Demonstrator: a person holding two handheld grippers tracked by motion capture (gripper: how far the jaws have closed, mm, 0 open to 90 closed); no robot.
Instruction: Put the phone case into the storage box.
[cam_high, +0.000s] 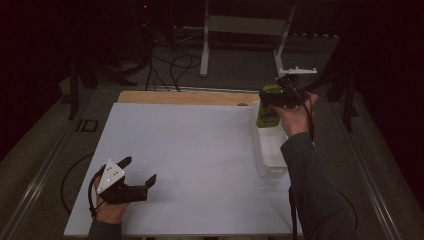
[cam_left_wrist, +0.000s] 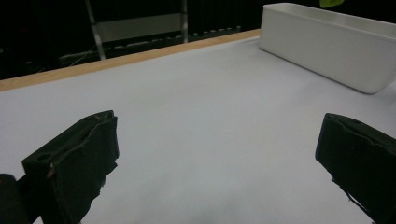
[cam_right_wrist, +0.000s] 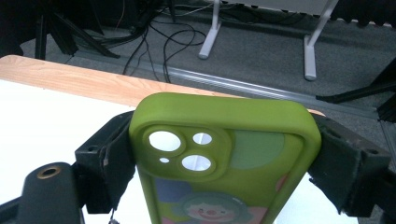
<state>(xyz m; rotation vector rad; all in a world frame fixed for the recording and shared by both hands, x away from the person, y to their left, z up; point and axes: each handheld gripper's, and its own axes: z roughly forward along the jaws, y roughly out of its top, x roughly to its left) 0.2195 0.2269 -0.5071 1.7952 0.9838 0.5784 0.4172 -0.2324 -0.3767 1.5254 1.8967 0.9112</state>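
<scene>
A lime-green phone case (cam_right_wrist: 224, 163) with camera cutouts and a cartoon print sits clamped between the black jaws of my right gripper (cam_right_wrist: 224, 168). In the high view that gripper (cam_high: 280, 97) holds the green case (cam_high: 267, 112) above the far end of a white bin (cam_high: 272, 167) at the table's right edge. My left gripper (cam_high: 141, 172) rests low near the front left of the white table top (cam_high: 190, 150), jaws wide apart with nothing between them. In the left gripper view, bare table lies between its two black fingertips (cam_left_wrist: 74, 158).
The white bin (cam_left_wrist: 327, 46) is long and narrow and runs along the table's right side. A wooden strip (cam_high: 185, 97) borders the far edge of the table. Cables and metal stand legs (cam_high: 205, 45) lie on the floor beyond.
</scene>
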